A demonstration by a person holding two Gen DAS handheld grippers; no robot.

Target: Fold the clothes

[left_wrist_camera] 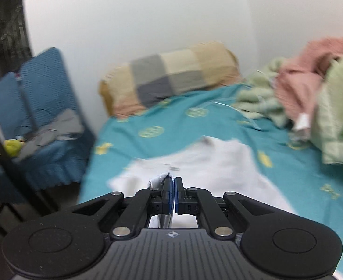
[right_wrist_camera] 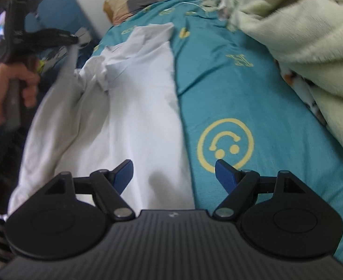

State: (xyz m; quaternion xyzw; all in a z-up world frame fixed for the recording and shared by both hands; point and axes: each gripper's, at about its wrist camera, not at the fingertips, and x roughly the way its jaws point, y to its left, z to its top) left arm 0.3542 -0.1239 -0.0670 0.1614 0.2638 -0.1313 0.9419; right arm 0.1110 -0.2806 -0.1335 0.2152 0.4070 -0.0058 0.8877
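Observation:
A white garment lies lengthwise along the left side of a teal bed sheet, partly doubled over with a rumpled ridge near its far end. My left gripper is shut on a bunched corner of the white garment and holds it lifted above the bed. In the right wrist view a hand grips that left gripper at the far left, cloth hanging from its tip. My right gripper stands open over the garment's near right edge, nothing between its fingers.
A checked pillow lies at the head of the bed against the white wall. Green and pink blankets are heaped along the right side. A blue chair with grey and yellow items stands left of the bed.

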